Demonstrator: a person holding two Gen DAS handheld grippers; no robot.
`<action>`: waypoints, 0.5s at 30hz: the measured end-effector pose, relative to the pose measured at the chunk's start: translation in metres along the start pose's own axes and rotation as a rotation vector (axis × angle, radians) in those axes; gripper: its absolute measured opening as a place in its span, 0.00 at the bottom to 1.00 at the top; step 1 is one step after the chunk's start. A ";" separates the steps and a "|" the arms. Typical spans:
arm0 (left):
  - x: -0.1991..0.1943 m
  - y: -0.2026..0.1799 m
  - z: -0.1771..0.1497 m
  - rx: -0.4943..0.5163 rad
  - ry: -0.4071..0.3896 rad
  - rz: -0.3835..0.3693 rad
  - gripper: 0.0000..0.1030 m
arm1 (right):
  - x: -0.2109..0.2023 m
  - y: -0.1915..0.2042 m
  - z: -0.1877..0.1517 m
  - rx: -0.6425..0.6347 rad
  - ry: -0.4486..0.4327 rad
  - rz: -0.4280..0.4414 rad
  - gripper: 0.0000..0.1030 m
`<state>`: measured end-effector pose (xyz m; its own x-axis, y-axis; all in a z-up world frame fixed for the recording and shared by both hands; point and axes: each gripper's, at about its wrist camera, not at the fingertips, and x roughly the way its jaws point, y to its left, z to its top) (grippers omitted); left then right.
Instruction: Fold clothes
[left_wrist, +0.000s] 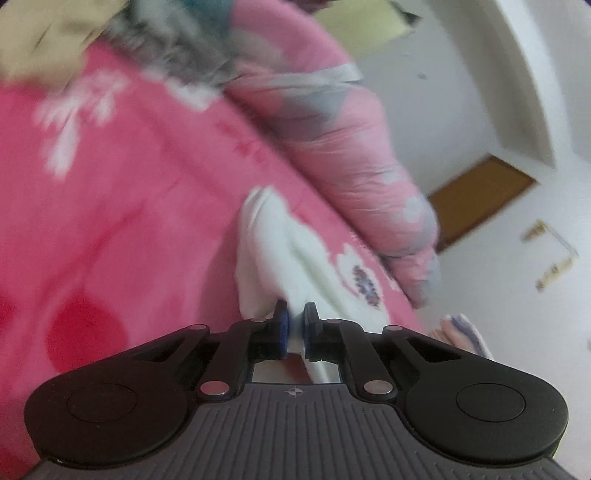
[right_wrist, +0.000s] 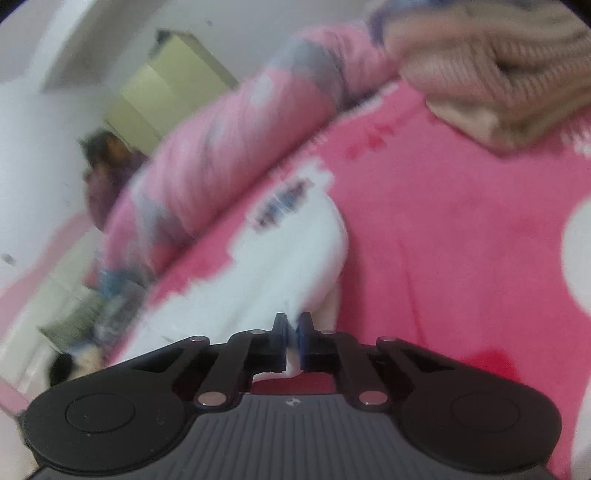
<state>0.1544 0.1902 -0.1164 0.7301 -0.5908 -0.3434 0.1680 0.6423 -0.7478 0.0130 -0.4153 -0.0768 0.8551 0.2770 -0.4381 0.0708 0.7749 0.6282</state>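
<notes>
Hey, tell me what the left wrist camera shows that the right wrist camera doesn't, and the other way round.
Only the left wrist view shows a grey furry garment at the far end of the bed and a brown wooden panel low on the wall. Only the right wrist view shows a beige ribbed knit garment lying on the bed, and a blurred person by the wall. Both show the pink blanket, the rolled pink and grey quilt, and a white garment pinched between shut jaws: the left gripper in one, the right gripper in the other.
</notes>
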 end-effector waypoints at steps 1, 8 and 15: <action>0.001 0.001 0.002 0.024 0.017 -0.002 0.06 | -0.002 0.002 0.002 -0.022 -0.002 0.002 0.05; 0.011 0.029 -0.004 -0.013 0.128 0.041 0.16 | 0.018 -0.056 -0.015 0.178 0.125 -0.046 0.11; -0.035 0.037 -0.006 -0.170 0.019 -0.039 0.66 | -0.027 -0.063 -0.013 0.377 0.068 0.040 0.37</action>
<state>0.1313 0.2316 -0.1358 0.7125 -0.6236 -0.3218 0.0800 0.5278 -0.8456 -0.0213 -0.4644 -0.1131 0.8261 0.3496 -0.4419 0.2324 0.5031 0.8324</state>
